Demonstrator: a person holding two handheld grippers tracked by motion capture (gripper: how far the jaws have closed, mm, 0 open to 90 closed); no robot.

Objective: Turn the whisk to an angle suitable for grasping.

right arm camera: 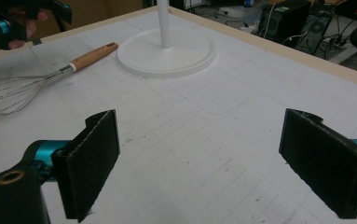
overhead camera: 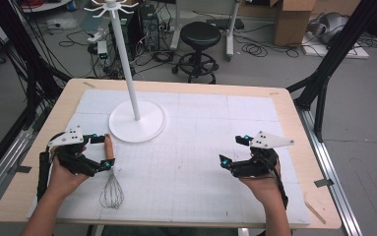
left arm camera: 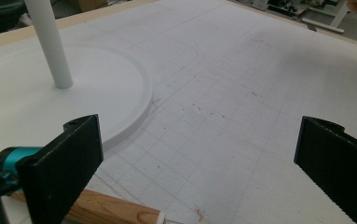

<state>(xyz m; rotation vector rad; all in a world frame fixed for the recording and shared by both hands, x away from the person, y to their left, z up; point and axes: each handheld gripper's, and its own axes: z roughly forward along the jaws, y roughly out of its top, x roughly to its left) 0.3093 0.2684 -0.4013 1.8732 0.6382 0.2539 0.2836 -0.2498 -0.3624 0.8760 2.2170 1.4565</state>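
Whisk (overhead camera: 111, 179): lying flat on the white mat of the table (overhead camera: 294, 147), just beside the left tool (overhead camera: 101, 152), wires pointing toward the person.
High view: both hands are holding their tools low over the mat; the left tool is hovering at the wooden handle (overhead camera: 109, 146), the right tool (overhead camera: 235, 152) is waiting well apart, both spread wide and holding nothing. A white stand (overhead camera: 137, 120) is rising behind.
Left gripper view: handle's grain and metal collar are showing just under the jaws.
Right gripper view: the full wire cage (right arm camera: 8, 95) is showing.
Handling: probably light; wires springy and easily bent, so the stiff handle looks the best hold.
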